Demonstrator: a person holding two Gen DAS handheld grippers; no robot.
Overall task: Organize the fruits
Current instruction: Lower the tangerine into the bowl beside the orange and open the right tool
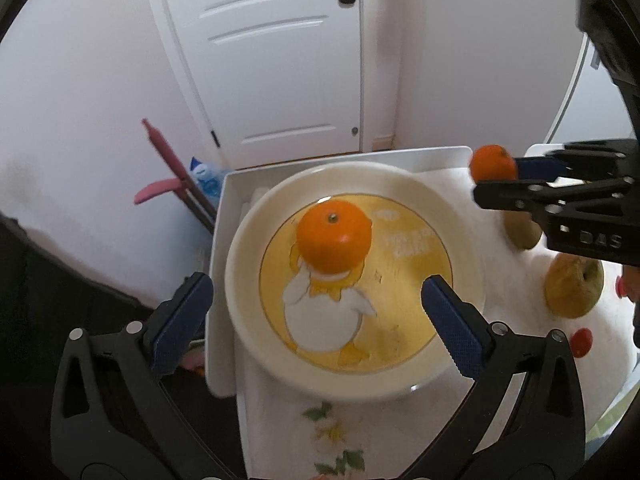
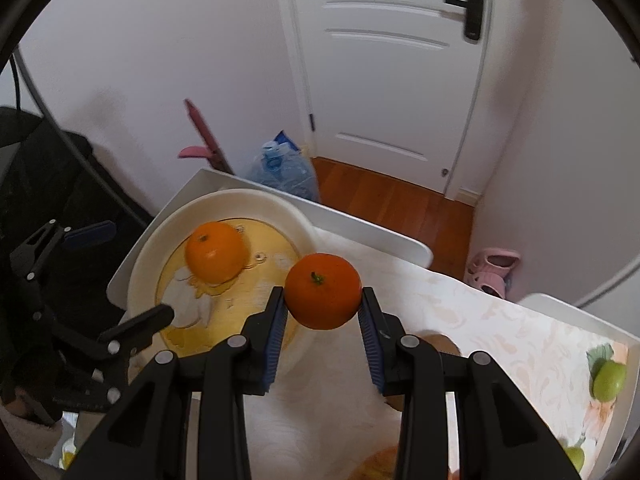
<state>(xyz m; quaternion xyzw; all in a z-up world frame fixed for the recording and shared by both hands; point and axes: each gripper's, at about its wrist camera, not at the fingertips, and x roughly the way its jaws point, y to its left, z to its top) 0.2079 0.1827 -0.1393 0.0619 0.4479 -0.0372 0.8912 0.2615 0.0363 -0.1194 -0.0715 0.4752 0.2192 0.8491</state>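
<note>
A cream plate with a yellow duck picture holds one orange; both show in the right wrist view, plate and orange. My left gripper is open and empty, just above the plate's near side. My right gripper is shut on a second orange and holds it above the table beside the plate's right rim. That held orange and right gripper show at the right of the left wrist view.
On the flowered cloth to the right lie a yellowish apple, a brown kiwi and small red fruits. Green fruits lie at the table's right edge. A water bottle, a pink tool and a door stand behind.
</note>
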